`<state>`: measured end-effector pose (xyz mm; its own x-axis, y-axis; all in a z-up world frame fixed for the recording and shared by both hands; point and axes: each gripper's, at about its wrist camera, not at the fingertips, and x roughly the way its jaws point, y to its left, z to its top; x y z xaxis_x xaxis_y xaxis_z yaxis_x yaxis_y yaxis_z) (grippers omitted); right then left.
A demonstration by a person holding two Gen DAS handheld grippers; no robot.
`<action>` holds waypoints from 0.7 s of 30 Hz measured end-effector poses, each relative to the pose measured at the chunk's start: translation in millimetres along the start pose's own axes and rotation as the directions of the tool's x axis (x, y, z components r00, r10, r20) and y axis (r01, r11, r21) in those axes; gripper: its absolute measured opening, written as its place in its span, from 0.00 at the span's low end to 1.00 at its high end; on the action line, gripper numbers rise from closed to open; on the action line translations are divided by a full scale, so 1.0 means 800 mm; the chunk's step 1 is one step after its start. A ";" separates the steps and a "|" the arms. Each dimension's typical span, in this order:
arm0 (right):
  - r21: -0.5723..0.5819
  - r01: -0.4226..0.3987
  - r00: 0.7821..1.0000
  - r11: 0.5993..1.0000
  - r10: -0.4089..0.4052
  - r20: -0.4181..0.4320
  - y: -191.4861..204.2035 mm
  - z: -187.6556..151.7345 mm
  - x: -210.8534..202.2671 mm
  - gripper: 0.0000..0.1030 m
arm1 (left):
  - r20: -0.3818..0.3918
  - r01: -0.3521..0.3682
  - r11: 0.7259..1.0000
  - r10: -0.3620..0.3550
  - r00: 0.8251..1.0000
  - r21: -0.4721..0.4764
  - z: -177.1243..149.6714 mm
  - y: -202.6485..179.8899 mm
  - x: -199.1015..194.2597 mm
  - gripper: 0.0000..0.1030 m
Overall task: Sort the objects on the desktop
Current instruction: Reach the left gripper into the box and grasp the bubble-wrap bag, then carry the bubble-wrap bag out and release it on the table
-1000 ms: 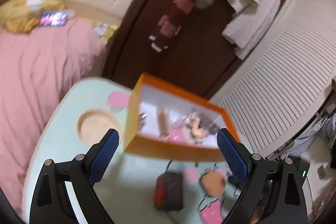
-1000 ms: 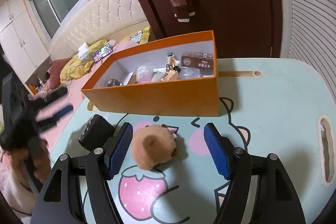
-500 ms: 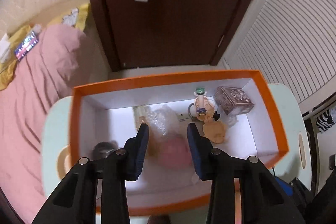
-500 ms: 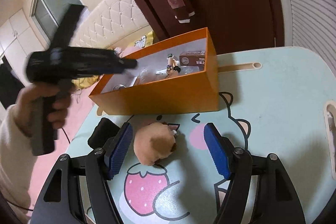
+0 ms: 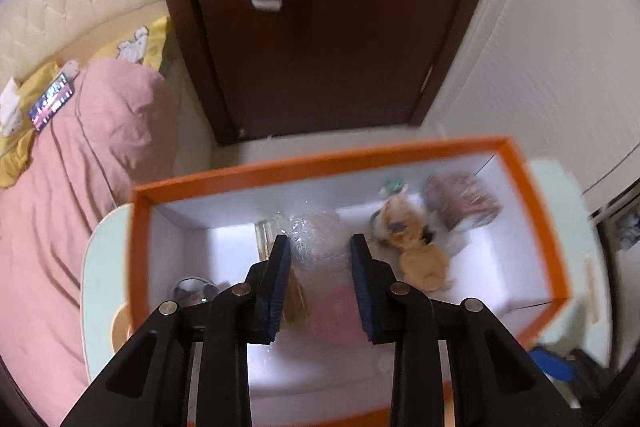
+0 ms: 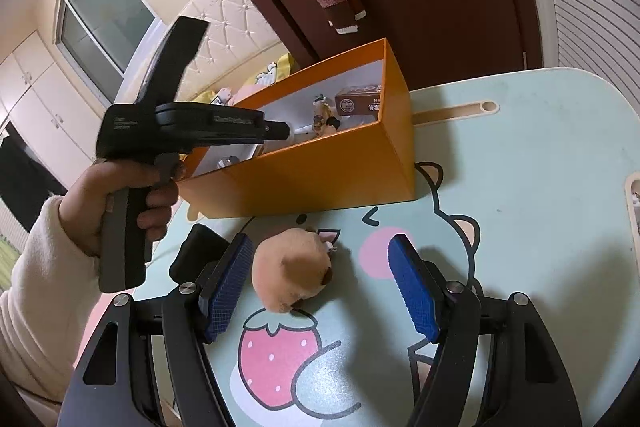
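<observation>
An orange box (image 5: 536, 211) with a white inside holds a figurine (image 5: 400, 223), a brown carton (image 5: 464, 203), a clear plastic bag (image 5: 316, 239), a pink item (image 5: 336, 311) and a metal thing (image 5: 192, 291). My left gripper (image 5: 320, 247) hovers over the box, jaws partly open, holding nothing; it also shows in the right wrist view (image 6: 276, 131). My right gripper (image 6: 324, 267) is open, low over the table, with a tan plush toy (image 6: 292, 275) between its fingers, near the left one. The box (image 6: 320, 183) stands behind the toy.
A black pouch (image 6: 196, 255) lies on the mint cartoon tabletop (image 6: 540, 195) left of the toy. A bed with a pink quilt (image 5: 80, 187) is left of the table. A dark door (image 5: 340, 47) stands behind the box.
My left gripper rose from the table to over the box and its jaws narrowed, then widened slightly. The right gripper edged closer to the plush toy.
</observation>
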<state>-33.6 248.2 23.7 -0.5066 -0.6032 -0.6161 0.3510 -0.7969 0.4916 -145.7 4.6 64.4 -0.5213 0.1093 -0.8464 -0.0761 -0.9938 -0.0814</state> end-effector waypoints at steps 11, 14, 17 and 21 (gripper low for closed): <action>-0.017 0.022 1.000 1.000 -0.022 0.010 0.001 -0.003 -0.001 0.69 | 0.138 0.008 0.998 0.002 0.990 -0.070 -0.084 0.045 -0.126 0.27; -0.031 0.030 0.999 0.999 -0.030 0.013 0.004 -0.004 0.000 0.69 | 0.085 -0.010 0.995 0.019 0.996 -0.102 -0.122 0.058 -0.112 0.27; -0.039 0.039 0.999 0.998 -0.039 0.013 0.006 -0.003 0.000 0.69 | 0.072 0.003 0.991 0.006 0.997 -0.131 -0.150 0.063 -0.098 0.27; -0.048 0.042 0.999 0.998 -0.041 0.024 0.014 0.002 -0.007 0.69 | 0.052 0.015 0.990 -0.008 0.999 -0.144 -0.174 0.064 -0.077 0.27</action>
<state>-28.2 242.3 33.8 -0.5398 -0.5688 -0.6206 0.3663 -0.8225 0.4352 1.0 -55.9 39.3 -0.5645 0.1178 -0.8170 0.0389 -0.9849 -0.1688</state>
